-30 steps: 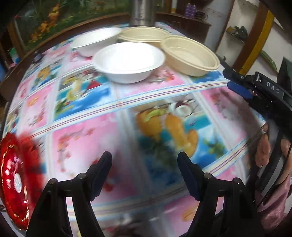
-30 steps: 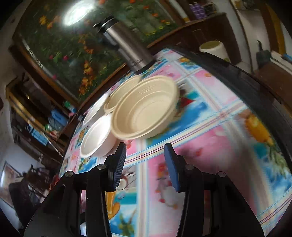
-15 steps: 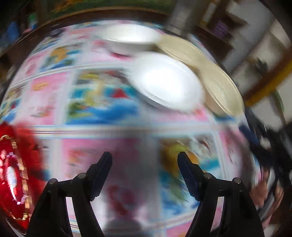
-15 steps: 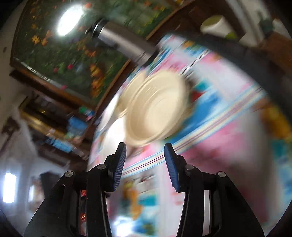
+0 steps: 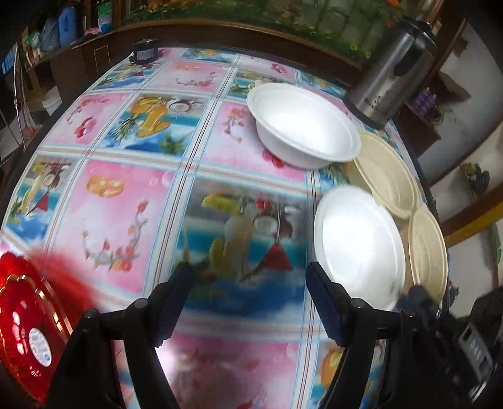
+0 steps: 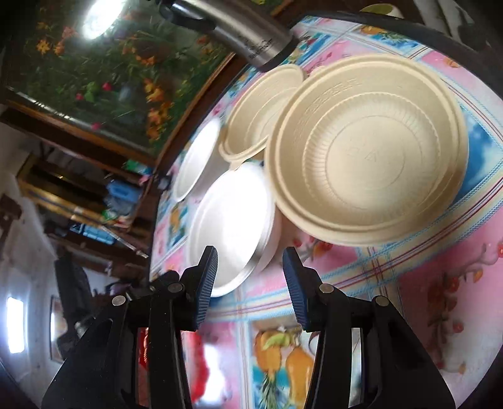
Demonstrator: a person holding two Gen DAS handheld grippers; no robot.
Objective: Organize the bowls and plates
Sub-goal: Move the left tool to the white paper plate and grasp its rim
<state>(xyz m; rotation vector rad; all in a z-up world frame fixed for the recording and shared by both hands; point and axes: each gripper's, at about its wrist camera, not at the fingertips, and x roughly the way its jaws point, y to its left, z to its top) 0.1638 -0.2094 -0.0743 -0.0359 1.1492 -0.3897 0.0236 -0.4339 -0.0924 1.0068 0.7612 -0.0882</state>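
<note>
Two white foam bowls and two cream ribbed bowls cluster on the patterned tablecloth (image 5: 132, 204). In the left wrist view the near white bowl (image 5: 358, 245) lies just right of my open left gripper (image 5: 248, 295), with the far white bowl (image 5: 305, 126) behind and the cream bowls (image 5: 389, 179) (image 5: 427, 251) at the right edge. A red plate (image 5: 28, 327) sits at the lower left. In the right wrist view my open right gripper (image 6: 250, 283) hovers empty just before the near white bowl (image 6: 232, 226); the large cream bowl (image 6: 367, 151) is right of it, the second cream bowl (image 6: 261, 110) behind.
A steel thermos (image 5: 396, 66) stands at the back beside the bowls, also in the right wrist view as the thermos (image 6: 239, 28). A small dark box (image 5: 144, 53) sits at the far table edge. Shelves and a floral wall picture surround the table.
Both hands swept sideways and rolled. In the left view the bowls slid from top centre to the right. In the right view the bowls grew larger and closer. Jaw gaps look unchanged.
</note>
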